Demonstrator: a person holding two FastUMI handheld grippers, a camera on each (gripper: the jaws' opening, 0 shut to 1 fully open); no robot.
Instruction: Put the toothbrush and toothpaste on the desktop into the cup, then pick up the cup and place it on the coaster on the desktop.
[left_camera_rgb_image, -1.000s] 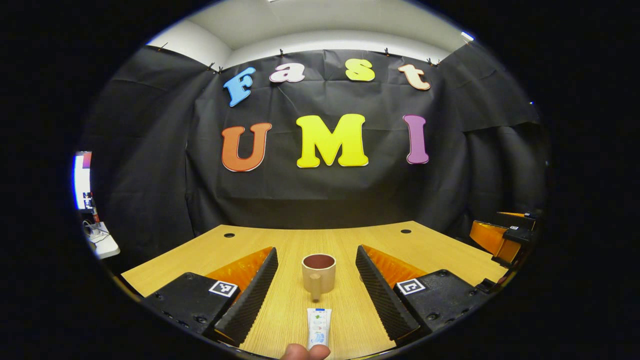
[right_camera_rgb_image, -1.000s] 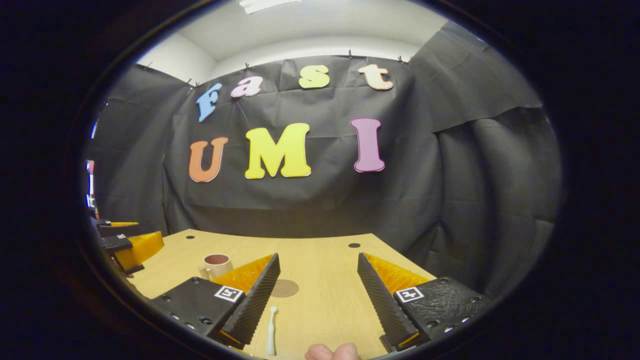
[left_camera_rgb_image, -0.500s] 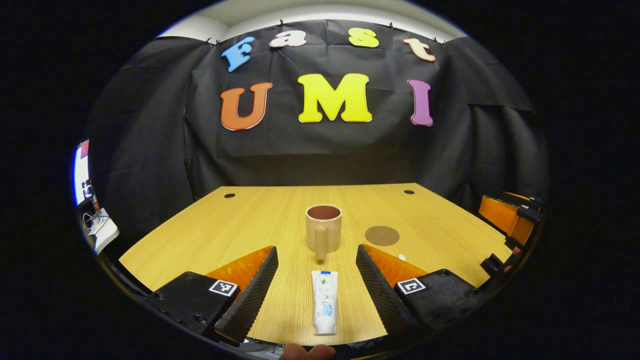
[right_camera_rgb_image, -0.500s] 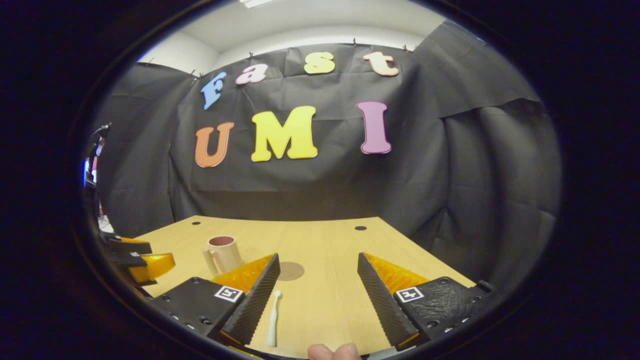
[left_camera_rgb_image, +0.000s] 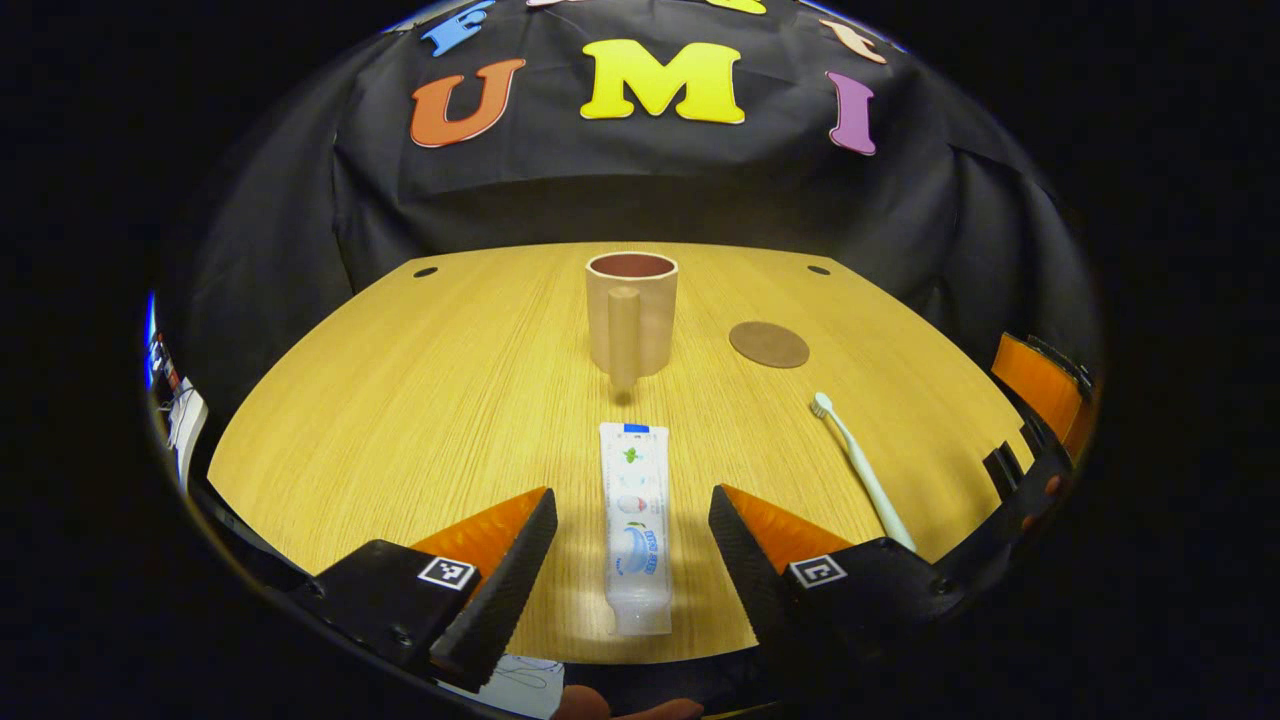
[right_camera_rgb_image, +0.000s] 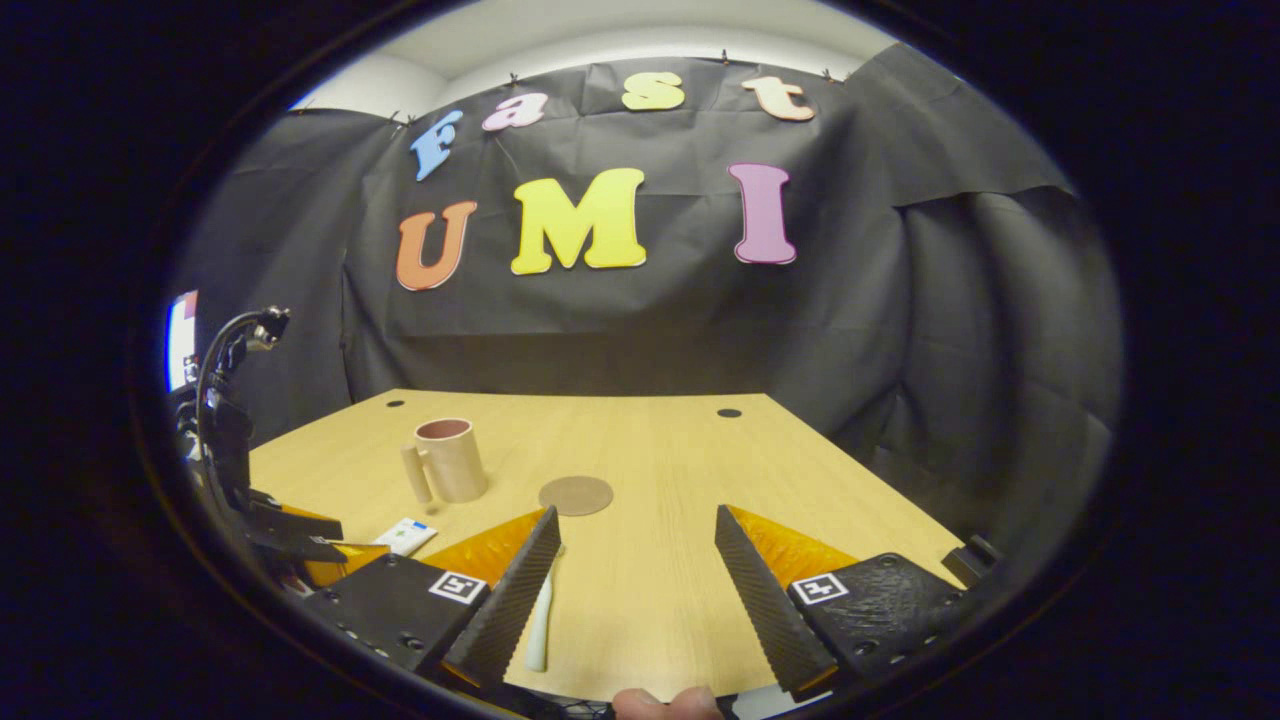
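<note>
While the paste (left_camera_rgb_image: 634, 520) and brush (left_camera_rgb_image: 862, 468) lie flat near the cup (left_camera_rgb_image: 631, 312), both grippers (left_camera_rgb_image: 632, 560) (right_camera_rgb_image: 632, 585) hover with jaws apart, so grabbing the paste seems next.

A beige cup (left_camera_rgb_image: 631, 312) stands upright beside a round brown coaster (left_camera_rgb_image: 768, 344), with a white tube (left_camera_rgb_image: 634, 520) and toothbrush (left_camera_rgb_image: 858, 466) lying flat nearer.

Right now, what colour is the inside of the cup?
Reddish brown inside the cup, beige outside. The left gripper view shows it best.
</note>
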